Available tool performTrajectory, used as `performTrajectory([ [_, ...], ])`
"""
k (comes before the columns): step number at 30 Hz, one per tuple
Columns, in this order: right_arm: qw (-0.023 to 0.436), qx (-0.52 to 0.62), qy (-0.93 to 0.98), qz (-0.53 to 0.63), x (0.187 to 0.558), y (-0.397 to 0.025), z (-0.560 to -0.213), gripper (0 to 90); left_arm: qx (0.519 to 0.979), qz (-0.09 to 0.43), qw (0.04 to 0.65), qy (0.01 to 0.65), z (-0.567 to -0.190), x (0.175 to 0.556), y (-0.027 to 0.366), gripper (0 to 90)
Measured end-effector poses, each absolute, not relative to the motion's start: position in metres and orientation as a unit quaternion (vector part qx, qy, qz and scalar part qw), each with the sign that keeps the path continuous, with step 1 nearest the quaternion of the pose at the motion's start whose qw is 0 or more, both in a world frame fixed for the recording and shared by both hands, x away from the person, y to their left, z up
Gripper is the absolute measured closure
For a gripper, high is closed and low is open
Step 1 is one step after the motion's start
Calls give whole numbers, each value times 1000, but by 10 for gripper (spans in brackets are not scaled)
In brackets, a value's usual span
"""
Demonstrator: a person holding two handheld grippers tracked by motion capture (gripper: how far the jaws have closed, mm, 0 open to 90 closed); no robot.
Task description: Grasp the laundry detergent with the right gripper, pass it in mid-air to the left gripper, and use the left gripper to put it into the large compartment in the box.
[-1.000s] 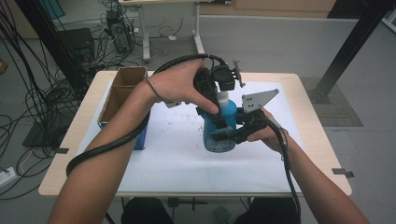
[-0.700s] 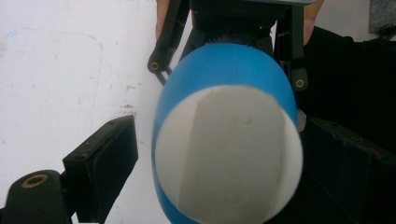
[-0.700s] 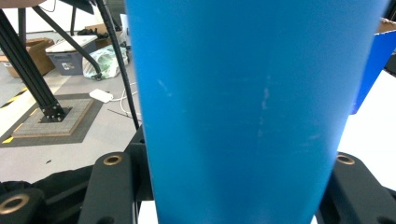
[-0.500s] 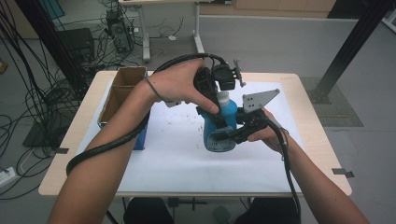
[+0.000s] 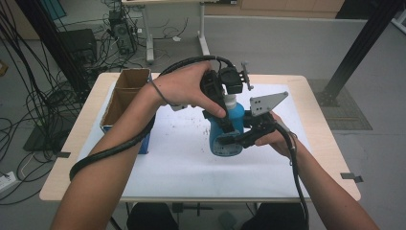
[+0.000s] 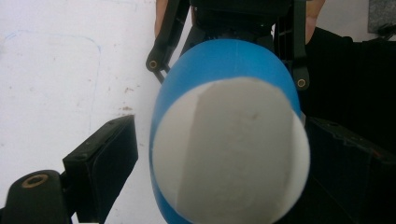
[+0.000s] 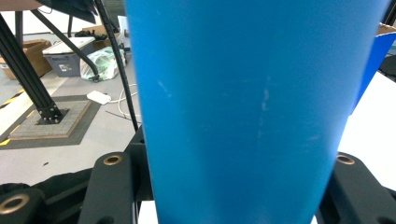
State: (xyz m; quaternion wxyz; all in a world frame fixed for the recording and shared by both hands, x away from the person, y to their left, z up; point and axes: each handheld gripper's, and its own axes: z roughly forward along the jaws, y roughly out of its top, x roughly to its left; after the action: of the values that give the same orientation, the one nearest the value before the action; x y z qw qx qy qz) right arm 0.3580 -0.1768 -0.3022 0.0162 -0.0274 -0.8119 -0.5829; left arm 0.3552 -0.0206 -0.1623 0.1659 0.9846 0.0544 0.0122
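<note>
A pale wooden table (image 5: 316, 143) topped with a white speckled sheet (image 5: 177, 158) stands in a cable-strewn workshop, and a person's bare forearms enter from six o'clock. At the centre of the sheet stands the tall blue plastic bottle with a white cap (image 5: 225, 139), upright, its long axis vertical. The right gripper (image 5: 237, 140) comes in from three o'clock and clasps the lower body of the bottle, its black jaws closed against the sides; in the right gripper view the blue wall (image 7: 243, 112) rises between the jaws. The left gripper (image 5: 224, 103) comes down from twelve o'clock over the bottle's top. In the left gripper view the white cap (image 6: 229, 154) sits directly ahead between the two black jaws, which stand spread on either side of it with a gap visible on the left; they do not appear to have closed on it yet. The cap therefore lies straight along the left gripper's line, and that hand is the nearer one to it; closing and twisting about the vertical axis looks like the coming move. Farther off, at nine o'clock, an open brown cardboard box with a blue side (image 5: 122, 103) rests at the table's left edge. Beyond the table, black cables (image 5: 43, 105) trail over the grey floor.
</note>
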Motion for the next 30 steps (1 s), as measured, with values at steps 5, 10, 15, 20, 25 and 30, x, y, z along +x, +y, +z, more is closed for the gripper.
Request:
performTrajectory([
  [5, 17, -28, -812, -582, 358, -176, -302, 443, 985, 13, 164, 56, -163, 356, -20, 115],
  [10, 17, -28, -813, -582, 358, -176, -303, 442, 985, 12, 164, 54, -163, 355, -20, 115],
  [15, 17, -27, -813, -581, 358, -175, -303, 443, 985, 10, 164, 54, -163, 355, -19, 115],
  [20, 17, -27, -813, -581, 358, -174, -303, 443, 985, 9, 165, 56, -163, 355, -19, 115],
  [25, 17, -25, -813, -581, 358, -174, -303, 443, 985, 10, 162, 56, -163, 355, -19, 115],
  [30, 17, -25, -814, -581, 358, -174, -303, 443, 985, 11, 162, 57, -162, 355, -19, 115],
])
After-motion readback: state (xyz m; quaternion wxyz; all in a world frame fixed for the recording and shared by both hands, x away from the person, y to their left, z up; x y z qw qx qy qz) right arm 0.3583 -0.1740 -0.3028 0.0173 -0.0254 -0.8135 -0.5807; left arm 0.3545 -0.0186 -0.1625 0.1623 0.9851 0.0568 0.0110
